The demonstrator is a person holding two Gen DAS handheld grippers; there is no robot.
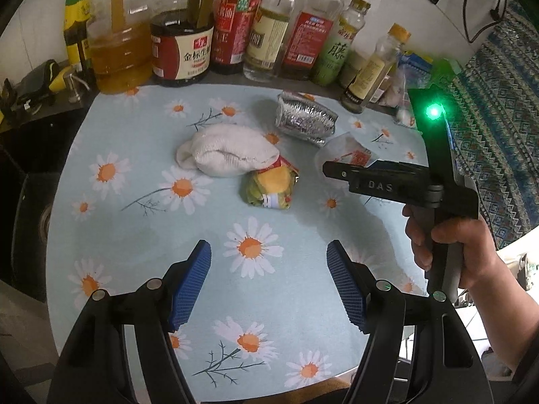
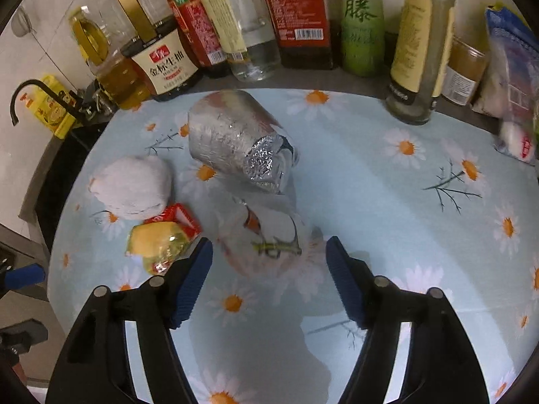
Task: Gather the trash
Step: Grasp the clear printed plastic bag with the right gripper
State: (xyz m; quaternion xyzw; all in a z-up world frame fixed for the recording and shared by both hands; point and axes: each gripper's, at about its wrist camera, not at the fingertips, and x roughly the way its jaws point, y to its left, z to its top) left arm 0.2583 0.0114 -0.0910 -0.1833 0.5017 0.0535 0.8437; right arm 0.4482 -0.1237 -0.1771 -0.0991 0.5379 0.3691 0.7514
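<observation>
On the daisy-print tablecloth (image 1: 141,235) lie a crumpled silver foil wrapper (image 1: 305,119), a white rolled cloth (image 1: 225,151), a yellow-green crumpled packet (image 1: 271,187) and a clear plastic wrapper (image 1: 347,155). My left gripper (image 1: 268,262) is open and empty, hovering short of the packet. My right gripper (image 2: 269,256) is open, with the clear plastic wrapper (image 2: 266,235) between its fingertips. The foil wrapper (image 2: 235,138), cloth (image 2: 131,187) and packet (image 2: 161,240) also show in the right wrist view. The right gripper's body (image 1: 387,181) shows in the left wrist view over the clear wrapper.
A row of sauce and oil bottles (image 1: 182,50) stands along the table's far edge, also in the right wrist view (image 2: 303,17). A slim bottle (image 2: 417,50) stands on the cloth at the back right. A black faucet (image 2: 30,94) is at left. Patterned fabric (image 1: 498,134) hangs at right.
</observation>
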